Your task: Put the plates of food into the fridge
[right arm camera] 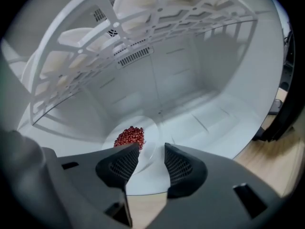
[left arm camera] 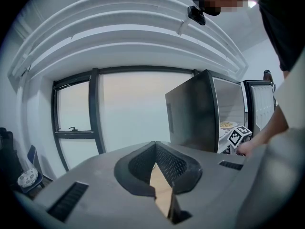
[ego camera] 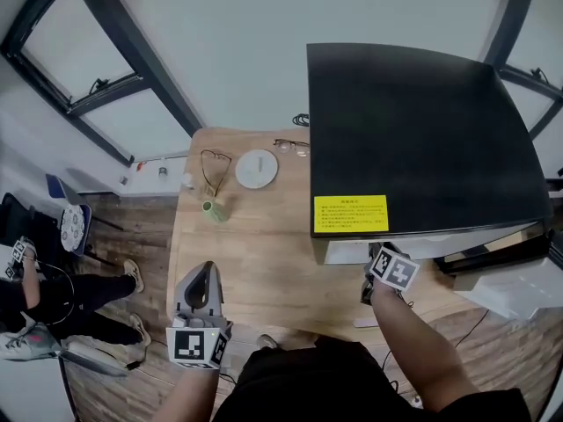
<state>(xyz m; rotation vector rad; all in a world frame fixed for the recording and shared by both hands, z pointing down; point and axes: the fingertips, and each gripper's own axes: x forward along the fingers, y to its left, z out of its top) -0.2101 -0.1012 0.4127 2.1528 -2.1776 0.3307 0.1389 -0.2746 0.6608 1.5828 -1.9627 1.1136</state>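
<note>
Right now the right gripper (ego camera: pixel 380 271) is reaching into the open front of the black-topped small fridge (ego camera: pixel 413 130) standing on the light wooden table (ego camera: pixel 264 262). Its own view is looking into the fridge's white interior. The right gripper (right arm camera: pixel 151 151) is showing its jaws well apart and gripping nothing. The near rim of a clear round plate (right arm camera: pixel 150 130) is lying in the gap, the pads not pressing on it. That plate is carrying a heap of small red food (right arm camera: pixel 129 136) and sitting on the fridge floor, under a white grid shelf (right arm camera: pixel 143 27). The left gripper (ego camera: pixel 208 266) is hanging over the table's near part, well apart from the fridge, with its jaw tips together (left arm camera: pixel 155 149) and empty. From its view, a plate of pale yellowish food (left arm camera: pixel 228 125) is sitting inside the fridge. Out on the table, a round white plate (ego camera: pixel 256 168) is lying just left of the fridge, with a small green cup (ego camera: pixel 214 209) near it.
</note>
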